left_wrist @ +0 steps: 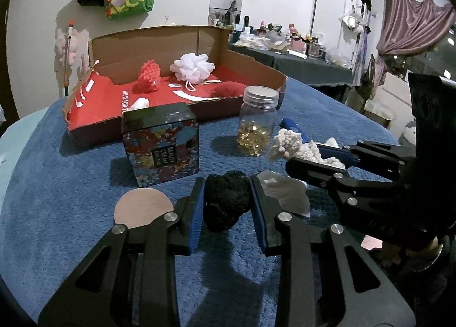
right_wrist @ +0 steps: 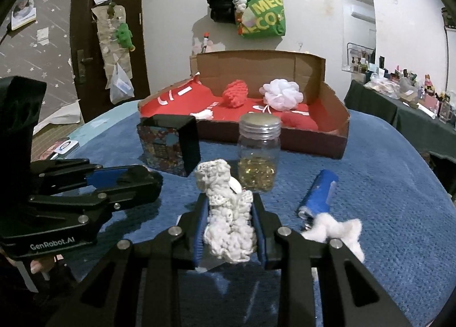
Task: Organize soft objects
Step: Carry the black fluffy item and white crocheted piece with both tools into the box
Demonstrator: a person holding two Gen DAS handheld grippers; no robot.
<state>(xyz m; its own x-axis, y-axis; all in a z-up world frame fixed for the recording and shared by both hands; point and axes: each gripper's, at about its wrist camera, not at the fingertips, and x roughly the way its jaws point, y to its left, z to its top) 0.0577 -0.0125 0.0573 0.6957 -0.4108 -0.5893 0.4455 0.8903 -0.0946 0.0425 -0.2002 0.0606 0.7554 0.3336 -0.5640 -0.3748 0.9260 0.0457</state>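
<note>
Left tool (left_wrist: pixel 227 204) clamps black puff (left_wrist: pixel 226 201), underside hidden; right tool (right_wrist: pixel 230 228) clamps white crochet piece (right_wrist: pixel 228 213).

We see left gripper (left_wrist: pixel 228 201) clamped on black puff (left_wrist: pixel 226 201) over blue towel (left_wrist: pixel 71 184); right gripper (left_wrist: pixel 310 160) grips white knit (left_wrist: pixel 287 144); jar (left_wrist: pixel 256 122), box (left_wrist: pixel 159 143) beyond.

Lived-in home room: hung tote bag (right_wrist: pixel 263 12), draped curtain (left_wrist: pixel 410 13), cluttered side table (left_wrist: pixel 299 53), blue-towelled table (left_wrist: pixel 71 184).

jar (right_wrist: pixel 258 153) before cardboard box (right_wrist: pixel 330 139), tin (right_wrist: pixel 168 144) left of jar
</note>
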